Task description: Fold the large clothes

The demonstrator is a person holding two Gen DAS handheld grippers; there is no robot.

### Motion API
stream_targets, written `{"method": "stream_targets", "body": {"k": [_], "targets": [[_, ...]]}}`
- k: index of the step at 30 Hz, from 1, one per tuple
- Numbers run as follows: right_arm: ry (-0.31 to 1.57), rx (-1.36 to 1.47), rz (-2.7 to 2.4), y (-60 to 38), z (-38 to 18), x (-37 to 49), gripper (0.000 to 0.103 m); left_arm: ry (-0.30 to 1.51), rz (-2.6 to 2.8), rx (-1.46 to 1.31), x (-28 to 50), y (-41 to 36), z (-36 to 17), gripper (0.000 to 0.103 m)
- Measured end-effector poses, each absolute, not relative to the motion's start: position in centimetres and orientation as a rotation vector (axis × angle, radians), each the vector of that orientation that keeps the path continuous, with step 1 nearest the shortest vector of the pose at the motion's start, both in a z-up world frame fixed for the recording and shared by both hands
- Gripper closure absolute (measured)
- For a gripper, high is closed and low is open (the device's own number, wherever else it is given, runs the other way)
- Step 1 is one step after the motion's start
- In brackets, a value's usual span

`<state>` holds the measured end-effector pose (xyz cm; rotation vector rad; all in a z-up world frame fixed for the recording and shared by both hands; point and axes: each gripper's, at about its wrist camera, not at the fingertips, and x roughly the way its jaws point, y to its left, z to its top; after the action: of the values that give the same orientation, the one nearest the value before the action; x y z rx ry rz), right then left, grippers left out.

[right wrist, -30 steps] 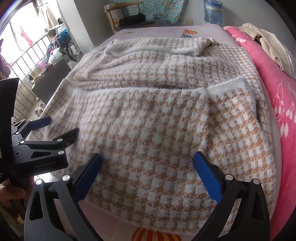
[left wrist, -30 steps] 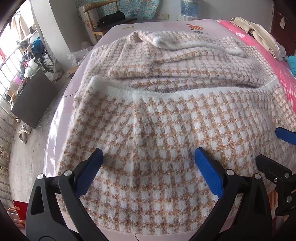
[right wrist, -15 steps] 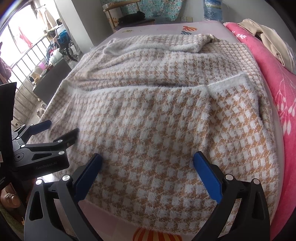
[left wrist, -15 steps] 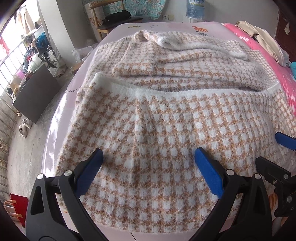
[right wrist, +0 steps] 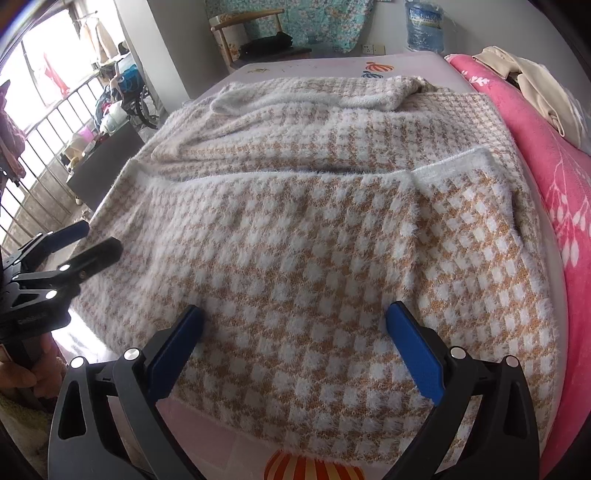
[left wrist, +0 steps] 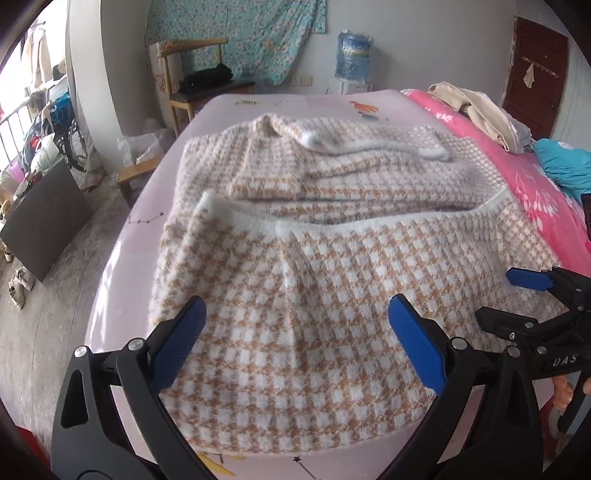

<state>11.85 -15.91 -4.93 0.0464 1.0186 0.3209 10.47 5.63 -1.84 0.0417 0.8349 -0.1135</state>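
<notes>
At the top of my view a floral curtain [left wrist: 236,33] hangs on the grey wall behind a wooden chair [left wrist: 195,77]. Daylight floods the barred window [right wrist: 40,122] at upper left; a dark door [left wrist: 535,74] stands upper right.

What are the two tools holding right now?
Nothing. The left tool and the right tool are both open, hovering over the near part of the checked sweater, which lies loose on the bed.

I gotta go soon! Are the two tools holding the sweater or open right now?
Left tool: open, holding nothing, over the checked sweater.
Right tool: open, holding nothing, over the same sweater.
</notes>
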Motion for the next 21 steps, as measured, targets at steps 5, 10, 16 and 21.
{"method": "stream_targets", "body": {"k": [5, 10, 16, 21], "targets": [[1.010, 0.043, 0.316, -16.0, -5.0, 11.5, 0.006, 0.786, -0.155, 0.029, 10.8, 7.5, -0.9, 0.009], [1.033, 0.034, 0.330, -15.7, -4.8, 12.1, 0.006, 0.804, -0.178, -0.023, 11.8, 10.2, -1.4, 0.038], [1.069, 0.017, 0.346, -15.6, -4.7, 12.6, 0.006, 0.862, -0.185, -0.103, 13.9, 13.1, -2.9, 0.058], [1.079, 0.010, 0.349, -15.5, -4.7, 12.8, 0.006, 0.881, -0.166, -0.086, 15.3, 13.8, -3.2, 0.058]]}}
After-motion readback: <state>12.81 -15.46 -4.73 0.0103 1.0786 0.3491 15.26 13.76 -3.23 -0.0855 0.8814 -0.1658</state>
